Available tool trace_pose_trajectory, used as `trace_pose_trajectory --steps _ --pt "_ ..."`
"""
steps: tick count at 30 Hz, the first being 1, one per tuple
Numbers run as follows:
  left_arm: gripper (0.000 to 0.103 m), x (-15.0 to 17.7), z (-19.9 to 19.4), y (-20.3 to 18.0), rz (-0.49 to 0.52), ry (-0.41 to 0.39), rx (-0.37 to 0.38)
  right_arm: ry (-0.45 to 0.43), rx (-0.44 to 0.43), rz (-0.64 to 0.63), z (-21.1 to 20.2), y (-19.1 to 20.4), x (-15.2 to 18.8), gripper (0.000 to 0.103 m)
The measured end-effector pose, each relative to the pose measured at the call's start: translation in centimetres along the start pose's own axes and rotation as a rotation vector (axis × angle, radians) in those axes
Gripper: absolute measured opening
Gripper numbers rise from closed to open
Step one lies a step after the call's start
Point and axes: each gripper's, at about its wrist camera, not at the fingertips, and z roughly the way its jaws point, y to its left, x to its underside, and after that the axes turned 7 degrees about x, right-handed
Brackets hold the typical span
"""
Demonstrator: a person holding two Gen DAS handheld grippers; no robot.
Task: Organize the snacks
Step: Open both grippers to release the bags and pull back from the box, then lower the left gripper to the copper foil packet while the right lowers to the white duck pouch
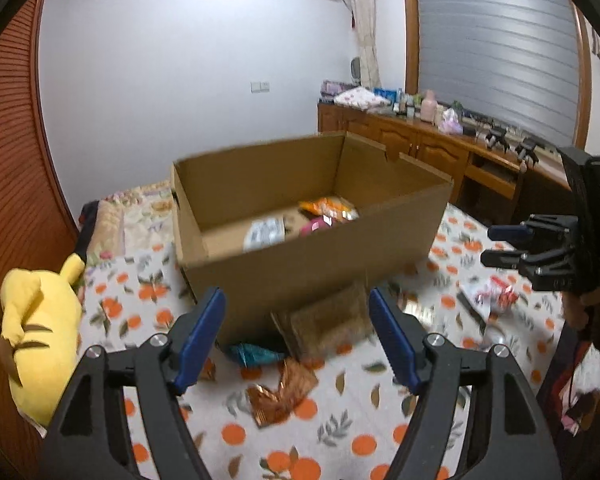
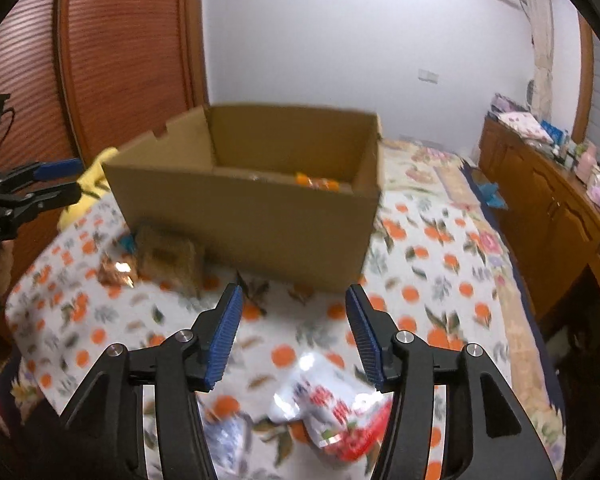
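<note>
An open cardboard box [image 1: 300, 264] [image 2: 244, 216] stands on the orange-print bedspread [image 1: 340, 432]. Inside it lie an orange snack bag [image 1: 330, 208] [image 2: 316, 181], a pink packet [image 1: 315, 225] and a white one [image 1: 265, 232]. Against its near wall lie a brown packet [image 1: 328, 320] [image 2: 168, 258], a teal packet [image 1: 252, 354] and a copper foil packet [image 1: 282, 394] [image 2: 116, 272]. My left gripper [image 1: 298, 336] is open and empty above these. My right gripper [image 2: 292, 338] [image 1: 504, 246] is open and empty above a red-and-white snack bag [image 2: 332, 416] [image 1: 494, 298].
A yellow plush toy [image 1: 36, 328] lies at the bed's left edge. A wooden slatted wardrobe [image 2: 120, 48] stands beyond it. A wooden sideboard [image 1: 420, 144] with clutter on it runs along the right wall under a window blind.
</note>
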Motion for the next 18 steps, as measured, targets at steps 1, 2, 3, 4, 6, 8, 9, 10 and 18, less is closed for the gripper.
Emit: trace_pose_trajectory --steps 1,2,3,4,6,8,9,10,18 --pt "0.075 0.7 0.1 -0.1 -0.004 0.008 0.002 0.009 0.002 0.0 0.2 -0.2 0.4 0.055" --pt "0.075 1.1 0.3 0.0 -0.01 0.016 0.006 0.023 0.005 0.0 0.6 -0.5 1.0 0.055" --pt "0.075 1.6 0.5 -0.1 -0.015 0.023 0.009 0.036 0.005 0.002 0.9 -0.8 1.5 0.055" --pt "0.075 1.9 0.8 -0.2 -0.02 0.032 0.01 0.049 0.002 0.004 1.2 -1.2 1.9 0.055" --pt "0.075 2.8 1.3 -0.4 -0.024 0.047 0.003 0.07 0.001 0.008 1.7 -1.7 2.7 0.055" --pt "0.075 3.8 1.8 -0.4 -0.03 0.063 -0.002 0.094 0.001 0.007 2.3 -2.0 3.6 0.055" --pt "0.075 4.2 2.2 -0.4 -0.032 0.072 -0.007 0.103 0.002 0.007 2.5 -2.1 3.9 0.055" --pt "0.075 4.4 2.4 -0.4 -0.032 0.077 -0.011 0.112 0.005 0.009 2.7 -2.3 4.3 0.055" --pt "0.075 6.0 3.7 0.5 -0.062 0.104 -0.03 0.135 0.003 0.035 3.4 -3.3 5.7 0.061"
